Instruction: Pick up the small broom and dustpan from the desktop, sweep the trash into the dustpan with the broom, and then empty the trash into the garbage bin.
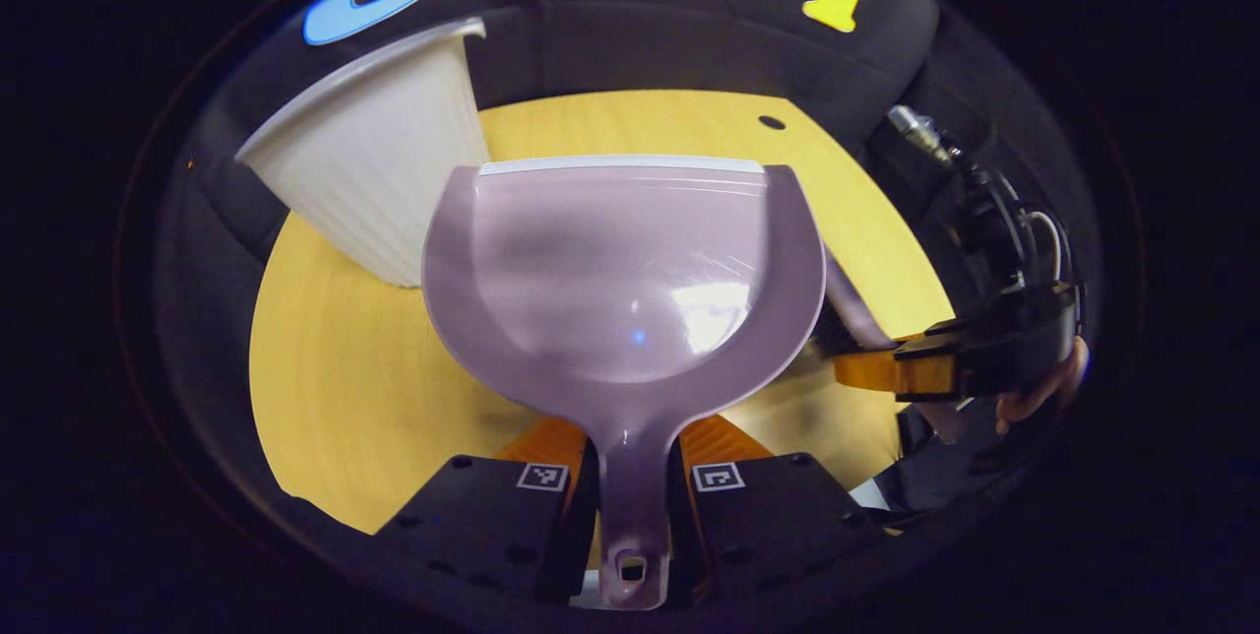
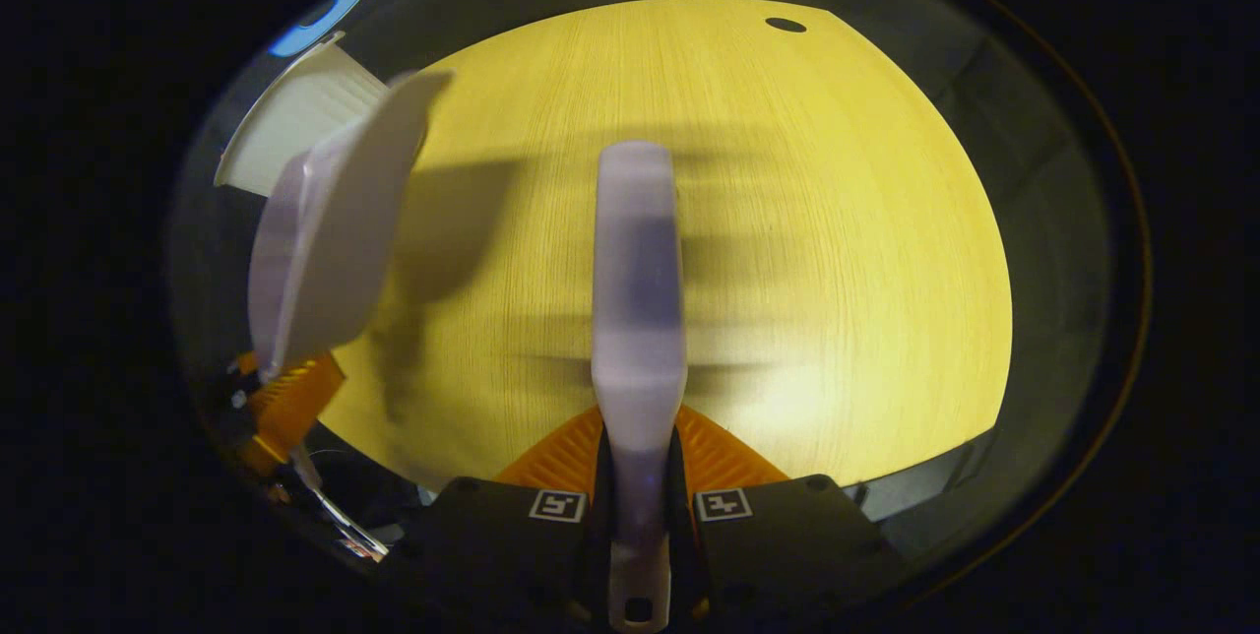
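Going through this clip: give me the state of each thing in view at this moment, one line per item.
dustpan: lifted off the desk, handle clamped in the left gripper, pan looks empty.
broom: held up by its handle in the right gripper, blurred.
garbage bin: white, ribbed, open-topped, beside the dustpan; contents hidden.
desktop: wooden, no trash visible on the bare part.

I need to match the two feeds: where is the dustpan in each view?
Left gripper view: dustpan centre, its handle between the left gripper's fingers.
Right gripper view: dustpan at left, seen edge-on.
Shared landmark: the white ribbed bin behind it, upper left.
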Demonstrator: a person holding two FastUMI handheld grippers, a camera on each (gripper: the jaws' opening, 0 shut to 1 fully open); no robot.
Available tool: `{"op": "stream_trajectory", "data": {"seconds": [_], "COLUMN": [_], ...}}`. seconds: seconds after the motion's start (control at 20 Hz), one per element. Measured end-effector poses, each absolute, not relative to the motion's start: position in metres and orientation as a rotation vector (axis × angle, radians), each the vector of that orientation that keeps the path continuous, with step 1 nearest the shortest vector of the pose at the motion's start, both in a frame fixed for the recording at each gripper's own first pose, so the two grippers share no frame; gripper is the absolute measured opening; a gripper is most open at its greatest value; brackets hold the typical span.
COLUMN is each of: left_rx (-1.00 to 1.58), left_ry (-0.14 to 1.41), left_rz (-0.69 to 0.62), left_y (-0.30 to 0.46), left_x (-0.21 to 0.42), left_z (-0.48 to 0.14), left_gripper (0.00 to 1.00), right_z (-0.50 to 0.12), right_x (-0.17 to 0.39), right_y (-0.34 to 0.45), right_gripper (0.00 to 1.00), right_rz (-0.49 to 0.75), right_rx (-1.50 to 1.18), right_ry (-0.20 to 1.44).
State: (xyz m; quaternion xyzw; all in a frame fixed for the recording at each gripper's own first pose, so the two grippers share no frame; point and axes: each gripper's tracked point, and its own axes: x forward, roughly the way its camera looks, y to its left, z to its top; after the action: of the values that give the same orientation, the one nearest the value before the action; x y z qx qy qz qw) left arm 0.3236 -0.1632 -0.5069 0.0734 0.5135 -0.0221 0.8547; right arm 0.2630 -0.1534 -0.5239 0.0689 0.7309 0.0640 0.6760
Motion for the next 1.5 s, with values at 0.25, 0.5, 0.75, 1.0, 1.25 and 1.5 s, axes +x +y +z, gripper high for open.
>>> {"op": "stream_trajectory", "data": {"seconds": [0.25, 0.5, 0.75, 1.0, 1.25, 1.5], "left_rx": [0.121, 0.029, 0.055, 0.066, 0.061, 0.054], "left_ry": [1.143, 1.215, 1.236, 1.246, 1.232, 1.116], "left_rz": [0.015, 0.049, 0.062, 0.046, 0.123, 0.123], "left_y": [-0.143, -0.133, -0.135, -0.143, -0.148, -0.159], "left_x": [0.346, 0.37, 0.369, 0.367, 0.36, 0.344], "left_z": [-0.532, -0.544, -0.54, -0.539, -0.531, -0.478], "left_gripper": [0.3, 0.3, 0.3, 0.53, 0.84, 0.84], "right_z": [-0.554, -0.558, -0.577, -0.575, -0.565, -0.515], "right_x": [0.282, 0.292, 0.286, 0.285, 0.29, 0.306], "right_y": [-0.14, -0.135, -0.146, -0.139, -0.151, -0.162], "right_gripper": [0.26, 0.27, 0.27, 0.51, 0.97, 0.97], "right_rz": [0.14, 0.133, 0.176, 0.194, 0.197, 0.151], "right_rx": [0.119, 0.087, 0.007, 0.05, 0.062, 0.135], "right_ry": [1.668, 1.679, 1.726, 1.745, 1.712, 1.562]}}
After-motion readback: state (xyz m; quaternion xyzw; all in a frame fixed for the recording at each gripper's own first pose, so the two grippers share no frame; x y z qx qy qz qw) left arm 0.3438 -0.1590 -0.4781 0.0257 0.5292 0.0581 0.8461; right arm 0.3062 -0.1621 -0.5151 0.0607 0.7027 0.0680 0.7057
